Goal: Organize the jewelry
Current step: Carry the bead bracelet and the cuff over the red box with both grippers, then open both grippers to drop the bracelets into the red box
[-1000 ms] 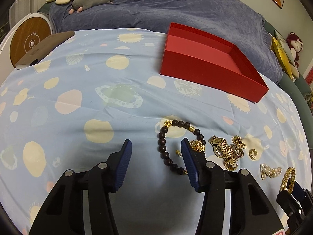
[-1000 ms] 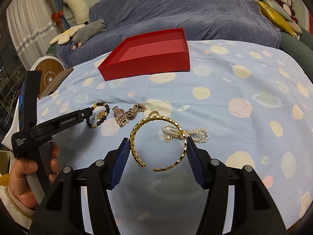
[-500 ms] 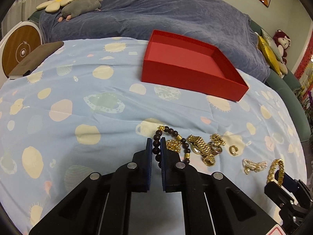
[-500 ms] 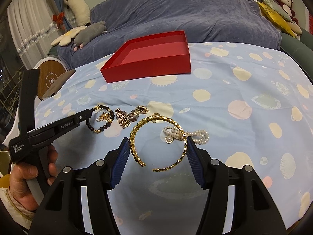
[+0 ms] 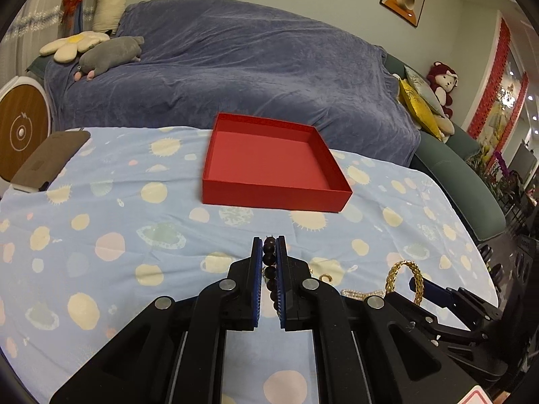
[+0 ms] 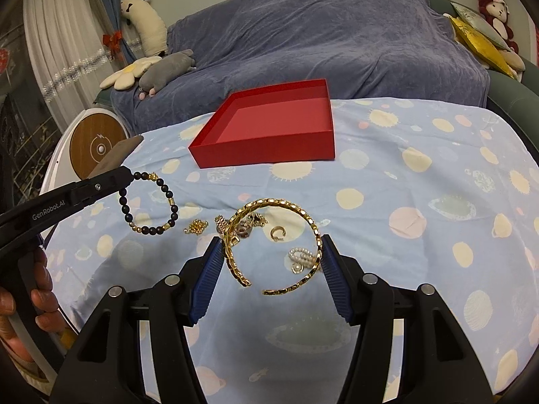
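Left tool (image 5: 269, 245) clamped on dark bead bracelet (image 6: 148, 202), right tool (image 6: 273, 252) gripping gold bangle (image 6: 274, 239); red box (image 5: 269, 168) empty

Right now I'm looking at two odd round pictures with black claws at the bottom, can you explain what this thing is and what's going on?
There is no robot here. A person holds a two-finger gripper in each hand, and each has a wide-angle camera looking forward along its fingers, hence the rounded pictures.

One picture looks out from the left gripper. Its blue pads are shut on a dark bead bracelet, which the other view shows hanging clear of the cloth.

The other picture looks out from the right gripper. It grips a gold chain bangle across its width. The person's hand shows at that picture's left edge.

On the spotted blue tablecloth lie a small heap of gold pieces, a gold ring and a pearl piece. Beyond them sits an open red box, nothing visible in it, probably where the jewelry goes.
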